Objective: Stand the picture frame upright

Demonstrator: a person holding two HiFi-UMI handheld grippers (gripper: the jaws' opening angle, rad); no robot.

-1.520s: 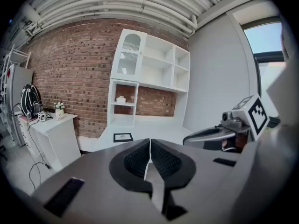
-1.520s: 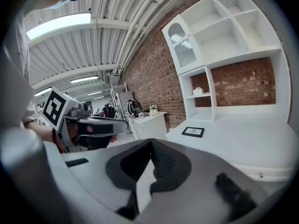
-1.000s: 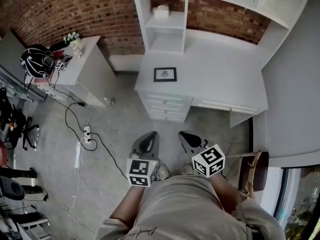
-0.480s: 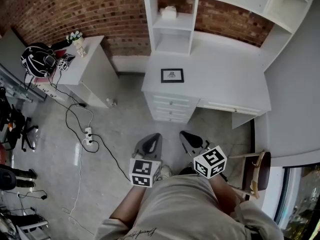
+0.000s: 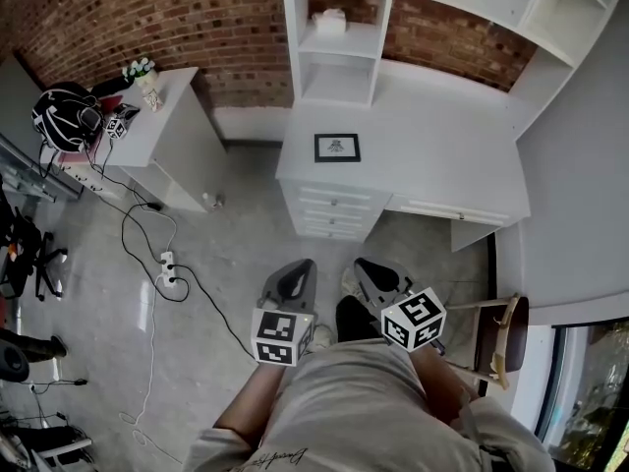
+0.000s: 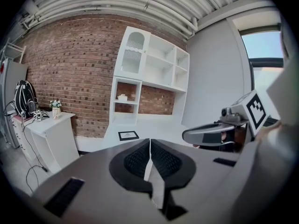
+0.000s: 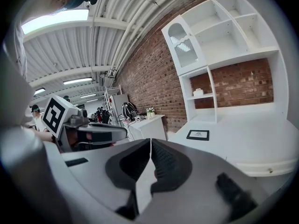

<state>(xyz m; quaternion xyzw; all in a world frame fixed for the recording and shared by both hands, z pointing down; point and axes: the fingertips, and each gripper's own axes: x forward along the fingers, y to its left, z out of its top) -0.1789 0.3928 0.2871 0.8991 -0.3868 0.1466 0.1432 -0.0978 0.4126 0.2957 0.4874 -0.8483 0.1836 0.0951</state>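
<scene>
A small black picture frame (image 5: 337, 147) lies flat, face up, near the left end of the white desk (image 5: 442, 155). It also shows far ahead in the left gripper view as the frame (image 6: 128, 135) and in the right gripper view as the frame (image 7: 198, 135). My left gripper (image 5: 292, 281) and right gripper (image 5: 375, 277) hang side by side over the floor, close to the person's body and well short of the desk. Both are shut with nothing between the jaws.
The desk has a stack of drawers (image 5: 328, 214) under the frame and a white shelf unit (image 5: 336, 37) behind it. A white side cabinet (image 5: 162, 131) stands to the left. A power strip and cables (image 5: 167, 264) lie on the floor. A wooden chair (image 5: 496, 334) is at my right.
The view has shifted slightly, so the desk and frame sit a little further right and lower than a second ago. Both grippers stay shut in about the same place.
</scene>
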